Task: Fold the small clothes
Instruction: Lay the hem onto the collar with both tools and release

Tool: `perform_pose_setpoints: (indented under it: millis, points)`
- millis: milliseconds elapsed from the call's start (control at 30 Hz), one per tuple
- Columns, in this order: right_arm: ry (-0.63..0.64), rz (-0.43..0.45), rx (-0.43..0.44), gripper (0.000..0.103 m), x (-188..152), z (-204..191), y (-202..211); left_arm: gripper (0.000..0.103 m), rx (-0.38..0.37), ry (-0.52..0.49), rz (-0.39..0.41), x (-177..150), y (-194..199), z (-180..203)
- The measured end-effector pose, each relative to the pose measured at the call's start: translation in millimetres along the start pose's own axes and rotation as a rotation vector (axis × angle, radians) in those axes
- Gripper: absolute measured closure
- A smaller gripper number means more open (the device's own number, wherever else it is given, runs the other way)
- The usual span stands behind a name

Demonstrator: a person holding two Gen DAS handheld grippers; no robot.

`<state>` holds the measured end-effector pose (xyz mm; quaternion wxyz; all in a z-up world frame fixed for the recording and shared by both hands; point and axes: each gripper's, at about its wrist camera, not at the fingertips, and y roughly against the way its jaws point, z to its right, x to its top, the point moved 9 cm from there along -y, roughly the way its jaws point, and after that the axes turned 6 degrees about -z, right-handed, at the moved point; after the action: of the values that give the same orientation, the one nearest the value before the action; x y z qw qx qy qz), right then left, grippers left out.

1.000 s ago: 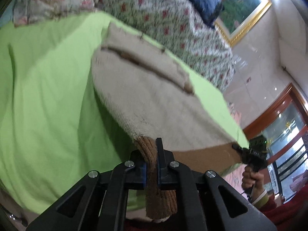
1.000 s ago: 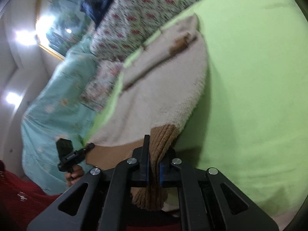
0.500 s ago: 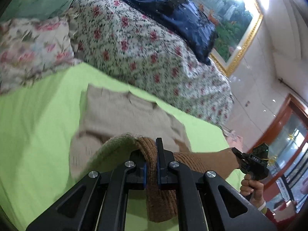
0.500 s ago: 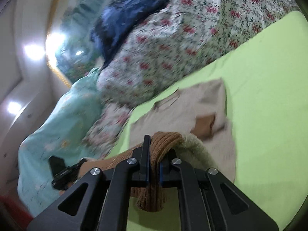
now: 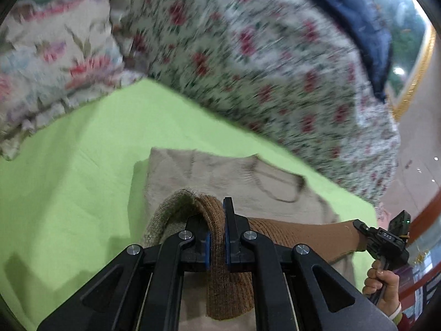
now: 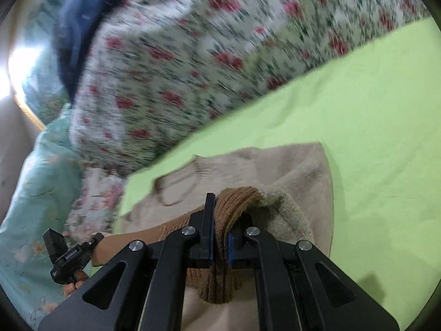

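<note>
Change: since the earlier frames both grippers had carried the brown hem forward over the garment, and the lifted, spread panel had come down into a fold.
Left gripper (image 5: 216,244): black two-finger tool, jaws narrow, pinching the brown ribbed hem (image 5: 220,281) between blue pads.
Right gripper (image 6: 219,244): same build, jaws clamped on the hem's other corner (image 6: 220,278); it also showed small at the right edge of the left view (image 5: 386,244), held in a bare hand (image 5: 384,281).
Garment: small beige knitted sweater (image 5: 220,176) lay flat on the bed, neckline toward the pillows, its lower part doubled over on itself near the grippers.
Surface: lime-green bedsheet (image 5: 69,193) (lightly creased) under the sweater.
Room: red-flowered quilt (image 5: 261,69) heaped beyond the sheet, a dark blue cloth (image 5: 358,22) above it, a gold-framed picture (image 5: 413,63) on the wall, a pale teal blanket (image 6: 35,182) to one side.
Hard to read: bedding was motion-blurred; the fold's underside was hidden behind the black fingers.
</note>
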<state>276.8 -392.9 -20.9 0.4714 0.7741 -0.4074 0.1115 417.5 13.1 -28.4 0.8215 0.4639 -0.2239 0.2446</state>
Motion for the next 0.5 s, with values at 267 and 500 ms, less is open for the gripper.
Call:
perform_pose_setpoints:
  millis: [267,500]
  points:
    - [-0.056,-0.06,-0.027,0.084,-12,35,-33,0.084,0.046,0.018,-0.102,-22,-49,-26]
    - [0.185,-0.016,0.056,0.065,-53,-23,28,0.058,-0.083,-0.124,-0.155,-99,-7,29]
